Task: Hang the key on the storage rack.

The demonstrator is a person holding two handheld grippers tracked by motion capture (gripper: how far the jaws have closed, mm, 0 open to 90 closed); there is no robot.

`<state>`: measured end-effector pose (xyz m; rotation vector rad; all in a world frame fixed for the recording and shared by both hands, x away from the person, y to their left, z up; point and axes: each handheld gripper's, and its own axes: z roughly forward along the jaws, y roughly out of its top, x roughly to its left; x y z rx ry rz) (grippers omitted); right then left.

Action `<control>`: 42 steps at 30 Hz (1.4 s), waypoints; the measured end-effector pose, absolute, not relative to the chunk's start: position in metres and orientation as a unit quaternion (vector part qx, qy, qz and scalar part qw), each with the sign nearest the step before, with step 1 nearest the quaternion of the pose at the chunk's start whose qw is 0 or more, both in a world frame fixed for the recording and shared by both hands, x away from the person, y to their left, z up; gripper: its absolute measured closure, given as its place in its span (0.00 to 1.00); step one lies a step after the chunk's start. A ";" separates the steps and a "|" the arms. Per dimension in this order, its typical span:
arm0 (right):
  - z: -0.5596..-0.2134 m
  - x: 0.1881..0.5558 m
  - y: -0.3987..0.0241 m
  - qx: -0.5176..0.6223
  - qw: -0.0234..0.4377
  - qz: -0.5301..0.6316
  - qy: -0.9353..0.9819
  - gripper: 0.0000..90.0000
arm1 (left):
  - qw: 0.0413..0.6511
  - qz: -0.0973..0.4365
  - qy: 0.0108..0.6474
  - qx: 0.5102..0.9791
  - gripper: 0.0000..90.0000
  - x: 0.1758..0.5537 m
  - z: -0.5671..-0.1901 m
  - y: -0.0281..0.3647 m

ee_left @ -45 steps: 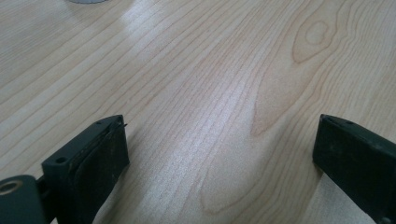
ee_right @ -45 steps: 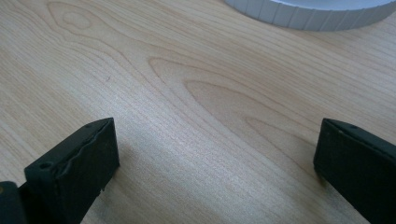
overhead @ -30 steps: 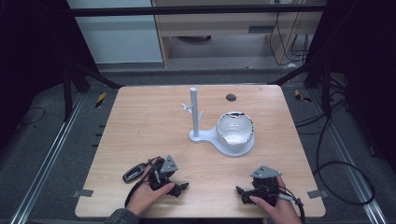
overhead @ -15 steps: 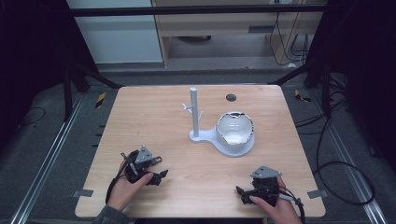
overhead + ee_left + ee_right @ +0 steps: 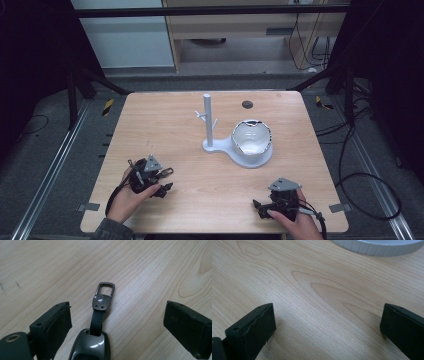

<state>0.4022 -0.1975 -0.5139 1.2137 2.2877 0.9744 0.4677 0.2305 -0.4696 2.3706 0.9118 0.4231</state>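
Vs. 1 s ago: we see the left gripper has shifted from mid-front toward the table's left-front area, roughly where it already sat 0.5 s ago; right gripper unchanged at right-front edge. Key fob now lies between the left gripper's jaws, which stand wide apart, not touching it. Left gripper view gives what high view can't resolve: fob's glossy dark body at bottom centre, a short black strap and a metal clip with a loop pointing away, all flat on the wood. Right gripper view: jaws spread wide over bare wood, nothing between them; white ribbed base edge at top. Count: 2 grippers, 1 fob, 1 white stand w/ pegs, 1 bowl-like dish on its base, 1 dark round spot near far edge.
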 end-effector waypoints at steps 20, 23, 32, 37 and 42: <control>-0.514 0.401 -0.198 0.428 0.185 0.347 0.814 0.00 | 0.116 0.103 0.317 0.936 0.12 0.508 -0.437 0.219; -0.514 0.401 -0.197 0.428 0.185 0.347 0.814 0.00 | 0.111 0.096 0.314 0.938 0.20 0.511 -0.436 0.217; -0.514 0.401 -0.197 0.427 0.185 0.347 0.814 0.00 | 0.106 0.080 0.307 0.942 0.41 0.514 -0.441 0.216; -0.514 0.401 -0.197 0.428 0.185 0.347 0.814 0.00 | 0.097 0.067 0.298 0.947 0.49 0.515 -0.450 0.219; -0.514 0.401 -0.197 0.428 0.185 0.347 0.814 0.00 | 0.097 0.060 0.298 0.948 0.57 0.516 -0.455 0.219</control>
